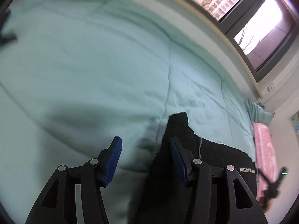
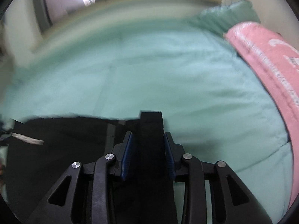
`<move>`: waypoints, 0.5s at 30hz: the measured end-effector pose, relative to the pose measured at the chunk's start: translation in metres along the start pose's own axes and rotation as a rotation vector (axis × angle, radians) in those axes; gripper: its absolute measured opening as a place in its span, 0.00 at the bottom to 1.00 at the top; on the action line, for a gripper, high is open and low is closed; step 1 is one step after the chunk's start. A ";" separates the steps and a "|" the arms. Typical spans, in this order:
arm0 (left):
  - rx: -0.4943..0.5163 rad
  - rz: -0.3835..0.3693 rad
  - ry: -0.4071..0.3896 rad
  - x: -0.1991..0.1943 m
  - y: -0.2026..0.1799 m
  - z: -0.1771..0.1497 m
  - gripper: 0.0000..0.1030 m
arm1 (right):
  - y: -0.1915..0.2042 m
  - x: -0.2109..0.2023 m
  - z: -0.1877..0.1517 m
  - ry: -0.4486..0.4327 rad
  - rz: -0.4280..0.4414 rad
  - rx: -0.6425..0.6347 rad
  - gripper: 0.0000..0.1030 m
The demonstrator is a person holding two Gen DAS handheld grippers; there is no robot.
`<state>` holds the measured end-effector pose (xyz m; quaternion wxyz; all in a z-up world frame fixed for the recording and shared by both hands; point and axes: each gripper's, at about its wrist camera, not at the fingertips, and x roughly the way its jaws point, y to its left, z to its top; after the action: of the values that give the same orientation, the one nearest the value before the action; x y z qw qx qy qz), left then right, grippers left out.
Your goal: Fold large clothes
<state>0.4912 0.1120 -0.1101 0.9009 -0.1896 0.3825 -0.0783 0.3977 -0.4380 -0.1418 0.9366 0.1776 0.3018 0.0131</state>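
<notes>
A black garment (image 1: 220, 155) with a grey drawstring and small white lettering lies on the mint-green quilt (image 1: 93, 65). In the left wrist view my left gripper (image 1: 146, 149) is open; a raised fold of the black cloth lies against its right finger (image 1: 177, 155), the left finger over bare quilt. In the right wrist view my right gripper (image 2: 148, 147) is shut on a band of the same black garment (image 2: 151, 127), which spreads out to the left (image 2: 65, 136). The view is motion-blurred.
A pink folded blanket (image 2: 265, 59) lies along the bed's right side, also at the right in the left wrist view (image 1: 265, 156). A green pillow (image 2: 228, 16) sits at the far corner. Windows (image 1: 243, 5) run beyond the bed's far edge.
</notes>
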 end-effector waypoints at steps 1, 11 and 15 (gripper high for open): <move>0.035 0.005 -0.023 -0.015 -0.008 0.001 0.53 | 0.007 -0.020 0.002 -0.020 0.035 -0.011 0.53; 0.360 -0.149 -0.024 -0.101 -0.161 -0.087 0.74 | 0.155 -0.082 -0.050 0.074 0.147 -0.276 0.81; 0.439 -0.067 0.100 -0.048 -0.195 -0.143 0.74 | 0.186 -0.019 -0.098 0.230 0.056 -0.354 0.80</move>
<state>0.3558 -0.0932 -0.0913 0.8973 0.0027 0.3941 -0.1989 0.3420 -0.2339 -0.1421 0.9118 0.0162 0.3948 0.1120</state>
